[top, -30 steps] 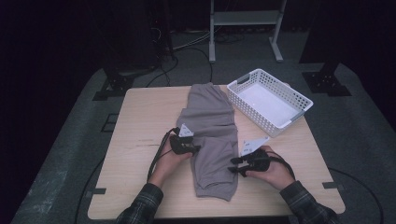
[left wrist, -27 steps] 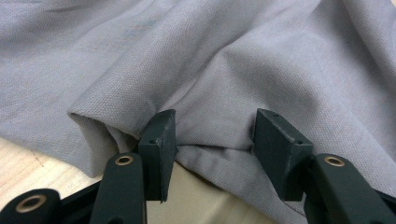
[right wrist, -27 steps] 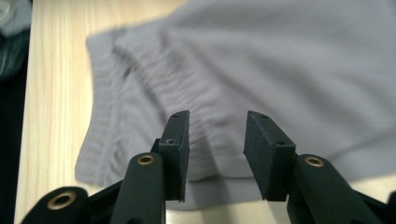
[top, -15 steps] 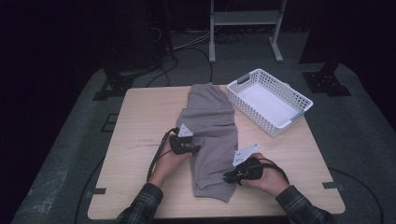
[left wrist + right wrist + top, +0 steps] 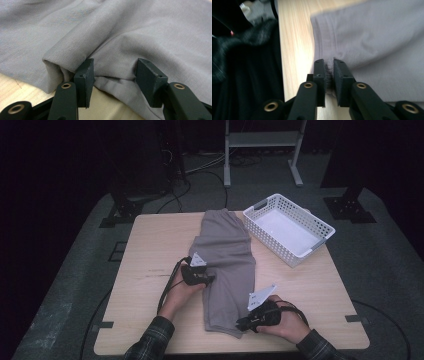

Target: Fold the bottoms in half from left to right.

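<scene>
No legible text or labels.

A white plastic basket [image 5: 289, 228] sits well beyond both sets of jaws, off to the far right, on a light wooden table [image 5: 150, 250]. Farther back, past the table, a metal stand [image 5: 262, 150] and loose cables [image 5: 200, 167] lie on the dark floor.

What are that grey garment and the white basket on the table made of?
The grey garment looks like soft matte knit fabric, probably cotton: fine weave, limp folds. The white basket looks like moulded plastic: stiff, smooth latticed walls.
</scene>
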